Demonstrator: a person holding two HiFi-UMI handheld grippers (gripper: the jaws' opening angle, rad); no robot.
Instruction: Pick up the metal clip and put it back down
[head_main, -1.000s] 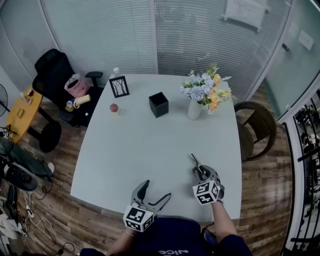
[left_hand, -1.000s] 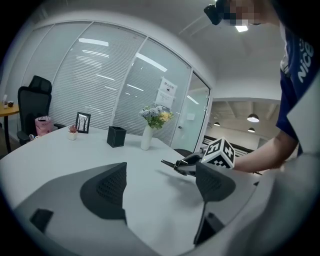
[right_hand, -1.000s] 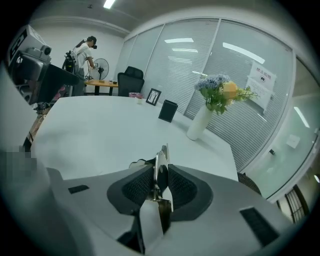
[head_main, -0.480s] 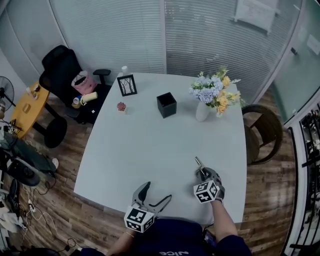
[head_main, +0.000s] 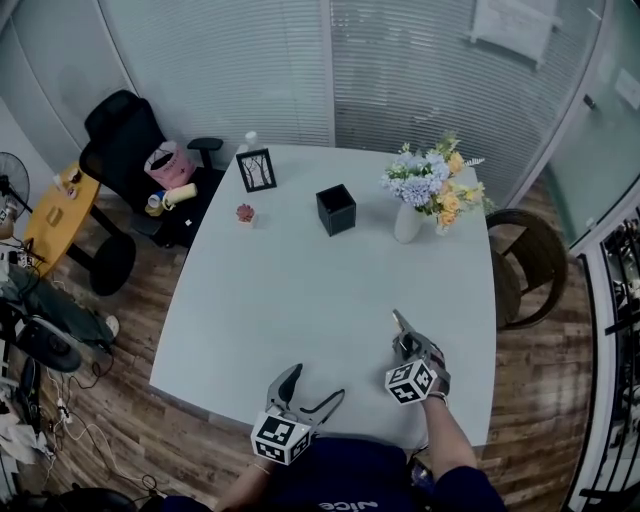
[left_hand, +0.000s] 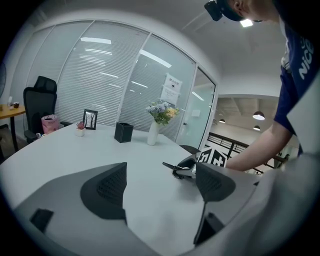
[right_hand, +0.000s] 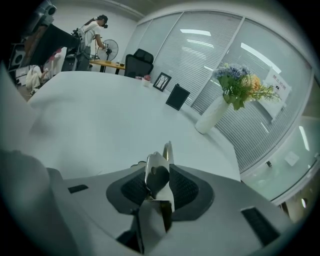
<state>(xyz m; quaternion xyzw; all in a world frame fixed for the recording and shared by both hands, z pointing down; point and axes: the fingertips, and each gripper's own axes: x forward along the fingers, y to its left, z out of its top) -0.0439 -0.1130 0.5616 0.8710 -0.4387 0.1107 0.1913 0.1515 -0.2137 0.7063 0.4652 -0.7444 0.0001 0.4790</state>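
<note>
Seen from above, a person stands at the near edge of a pale worktop (head_main: 280, 290) with a tool in each hand. The left tool (head_main: 316, 384) hangs just over the near edge, its jaws wide apart with nothing between them. Just beyond it, on the person's right, the right tool (head_main: 410, 342) points down and away, low over the surface. Its jaws are nearly together on the metal clip (right_hand: 156, 167), which stands upright between the 2 ribbed pads with its narrow end poking out past the tips. Those jaws have just been opening slightly, yet the pads look to be pressing on the clip. The clip's tip is very close to the worktop; whether it touches cannot be told. This looks like the put-down half of the task: the clip is lifted and nearly returned. The next move probably calls for widening the jaws until the clip settles flat, then drawing the tool clear without dragging it. Far across the worktop stand 3 containers: a tiny pot (head_main: 245, 213) with a reddish plant, a black square box (head_main: 336, 209) whose dark inside shows no contents, and a white vase (head_main: 406, 222) of blue and yellow flowers (head_main: 432, 185). A small picture frame (head_main: 256, 170) stands at the far edge
</note>
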